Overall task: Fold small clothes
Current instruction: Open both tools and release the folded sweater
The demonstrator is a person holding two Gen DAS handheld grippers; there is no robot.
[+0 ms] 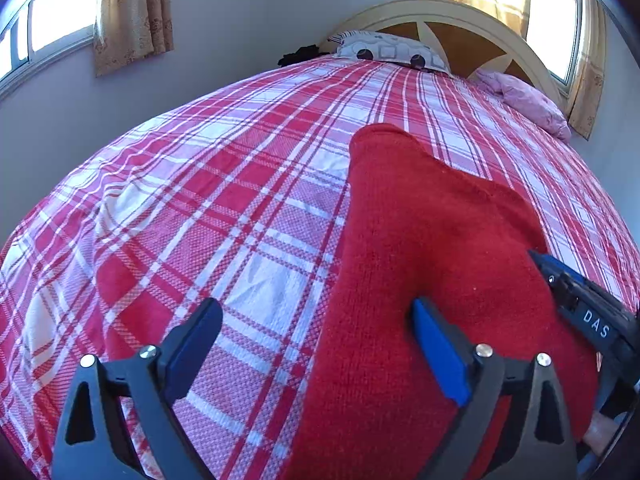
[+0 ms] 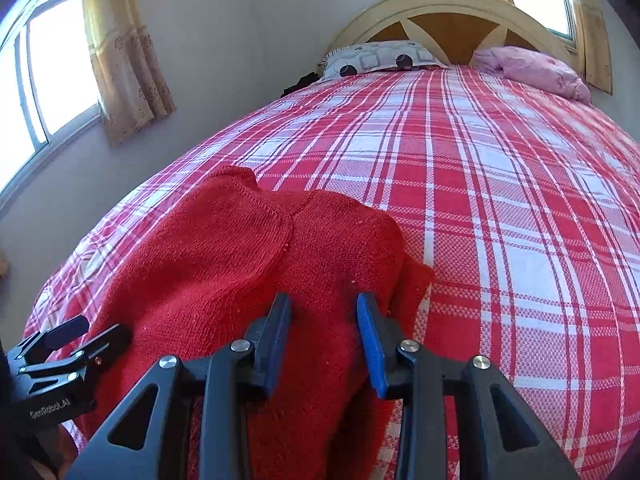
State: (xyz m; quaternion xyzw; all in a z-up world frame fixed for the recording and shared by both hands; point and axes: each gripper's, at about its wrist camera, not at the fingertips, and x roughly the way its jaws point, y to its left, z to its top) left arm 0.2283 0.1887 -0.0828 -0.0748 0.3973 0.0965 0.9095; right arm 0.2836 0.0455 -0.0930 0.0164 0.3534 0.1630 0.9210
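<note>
A small red knitted sweater [image 1: 432, 248] lies on the red and white plaid bedspread [image 1: 224, 200] near the foot of the bed. My left gripper [image 1: 316, 328] is open wide over the sweater's left edge, one finger above the spread and one above the knit. In the right wrist view the sweater [image 2: 224, 248] lies folded over itself with a sleeve seam showing. My right gripper [image 2: 324, 316] is partly closed with a fold of the sweater between its blue pads. Each gripper shows at the edge of the other's view.
The plaid bedspread [image 2: 500, 200] stretches away to a curved wooden headboard [image 2: 448, 12]. A patterned pillow [image 2: 376, 58] and a pink cloth bundle [image 2: 532, 66] lie at the head. A wall with curtained windows [image 2: 52, 72] runs along the left.
</note>
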